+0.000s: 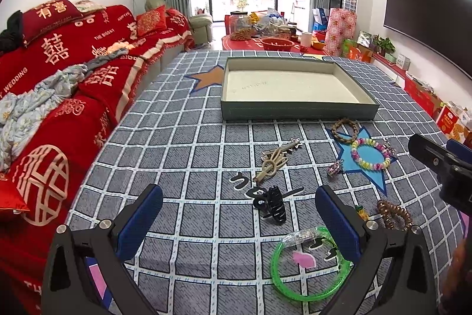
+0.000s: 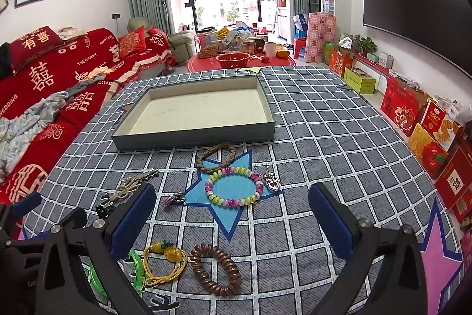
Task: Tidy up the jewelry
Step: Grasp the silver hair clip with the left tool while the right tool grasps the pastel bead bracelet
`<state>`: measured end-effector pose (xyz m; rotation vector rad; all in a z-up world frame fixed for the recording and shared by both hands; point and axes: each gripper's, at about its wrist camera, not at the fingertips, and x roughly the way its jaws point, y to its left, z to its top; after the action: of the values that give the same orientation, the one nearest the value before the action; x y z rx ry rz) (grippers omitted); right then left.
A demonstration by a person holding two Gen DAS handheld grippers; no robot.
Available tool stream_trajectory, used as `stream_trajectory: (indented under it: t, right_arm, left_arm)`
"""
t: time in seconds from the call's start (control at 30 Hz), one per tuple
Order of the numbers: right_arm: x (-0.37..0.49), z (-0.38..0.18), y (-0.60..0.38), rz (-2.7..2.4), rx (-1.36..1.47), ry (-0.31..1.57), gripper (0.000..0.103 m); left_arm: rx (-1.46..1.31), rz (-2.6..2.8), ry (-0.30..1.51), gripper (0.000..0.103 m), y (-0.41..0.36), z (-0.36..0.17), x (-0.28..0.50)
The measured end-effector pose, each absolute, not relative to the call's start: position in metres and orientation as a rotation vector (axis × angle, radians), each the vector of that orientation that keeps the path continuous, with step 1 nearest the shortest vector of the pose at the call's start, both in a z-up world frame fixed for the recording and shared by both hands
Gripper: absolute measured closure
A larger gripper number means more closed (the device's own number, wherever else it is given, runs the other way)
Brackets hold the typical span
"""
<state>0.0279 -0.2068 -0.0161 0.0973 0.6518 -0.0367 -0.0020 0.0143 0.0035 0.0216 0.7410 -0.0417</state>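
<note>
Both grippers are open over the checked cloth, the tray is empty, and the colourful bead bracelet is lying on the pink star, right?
Not quite. The colourful bead bracelet lies on the blue star, as the right wrist view shows; the pink star is bare, off to the right. The rest holds: left gripper and right gripper are open, and the tray is empty.

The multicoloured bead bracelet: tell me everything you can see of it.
The multicoloured bead bracelet is a closed ring of glossy, rounded beads in pink, yellow, green and white, glass or plastic by their shine. It lies flat on the checked cloth, over a light blue star print, in front of the empty shallow box. A braided brown bracelet lies just behind it, close to or touching its rim. A silver heart charm sits close by its right side. Neither gripper touches it.
</note>
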Motion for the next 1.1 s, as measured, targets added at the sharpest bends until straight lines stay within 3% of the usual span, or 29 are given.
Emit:
stream_trajectory:
  t: [0.73, 0.9, 0.93, 1.1]
  right_arm:
    - [0.072, -0.044, -0.252, -0.049, 0.194, 0.909, 0.0]
    - [0.091, -0.067, -0.259, -0.054, 0.247, 1.022, 0.0]
    - [0.095, -0.07, -0.26, -0.052, 0.259, 1.036, 0.0]
    - [0.108, -0.083, -0.256, -0.054, 0.304, 1.076, 0.009]
  left_arm:
    - [-0.056, -0.236, 0.973, 0.0, 0.031, -0.021, 0.074]
    - [-0.04, -0.275, 1.016, 0.002, 0.024, -0.029, 0.087]
    - [-0.031, -0.283, 1.019, 0.009, 0.022, -0.03, 0.089]
    - [-0.012, -0.314, 1.06, 0.015, 0.013, -0.038, 0.099]
